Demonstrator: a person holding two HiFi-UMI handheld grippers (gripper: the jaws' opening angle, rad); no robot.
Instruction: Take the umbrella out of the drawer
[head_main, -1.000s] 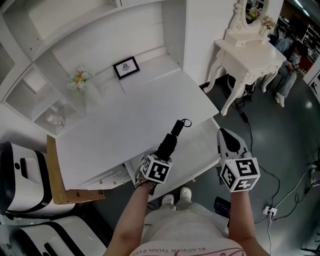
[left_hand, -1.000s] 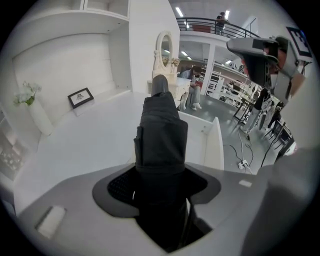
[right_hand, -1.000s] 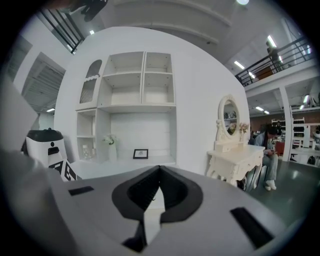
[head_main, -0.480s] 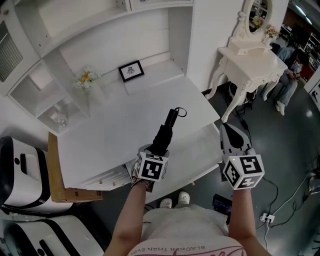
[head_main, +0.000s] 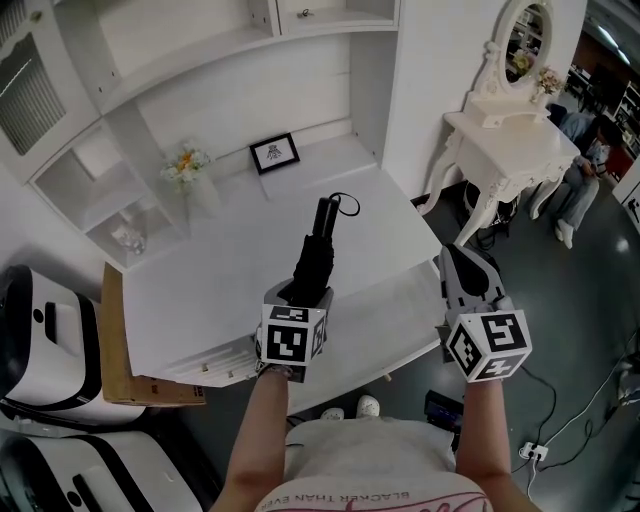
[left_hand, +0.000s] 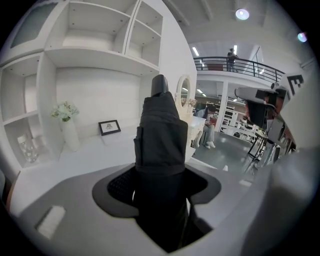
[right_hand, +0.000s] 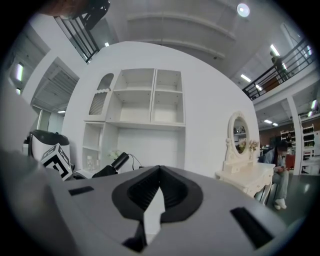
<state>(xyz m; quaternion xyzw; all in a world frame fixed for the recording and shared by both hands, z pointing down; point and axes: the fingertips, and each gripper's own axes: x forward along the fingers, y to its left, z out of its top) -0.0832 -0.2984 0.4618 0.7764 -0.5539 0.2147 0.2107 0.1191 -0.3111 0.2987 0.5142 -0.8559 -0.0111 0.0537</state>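
Two grippers up in front of a white desk (head_main: 220, 270), one in each hand. Clamped between the jaws of the left gripper (head_main: 303, 290): a folded black umbrella (head_main: 315, 250), gripped low on its fabric bundle, pads pressed against both sides. Points up and away from the person, tilted, handle end farthest out, with a thin wrist loop (head_main: 346, 204) curling off the tip. Hangs in the air above the desk top, touching neither the desk nor the open drawer (head_main: 405, 300) just below and to its right at the desk's front edge. Fills the middle of the left gripper view, dark cloth wedged into the notch between the jaws.

Right gripper (head_main: 455, 265) off to the side, past the drawer's right corner, above the grey floor (head_main: 570, 300), well apart from the umbrella. Jaws drawn in to a narrow wedge, tips meeting, nothing between them. Faces the white shelf unit (right_hand: 145, 100), with the umbrella low at the left of its view.

Along the back of the desk: a small framed picture (head_main: 274, 153) leaning against the wall, and a white vase of pale flowers (head_main: 187, 165) to its left. Further right, a carved white dressing table (head_main: 510, 140) with an oval mirror (head_main: 530, 35), and a seated person (head_main: 585, 165) beyond it. At the desk's left end, a flat brown cardboard piece (head_main: 113, 340).
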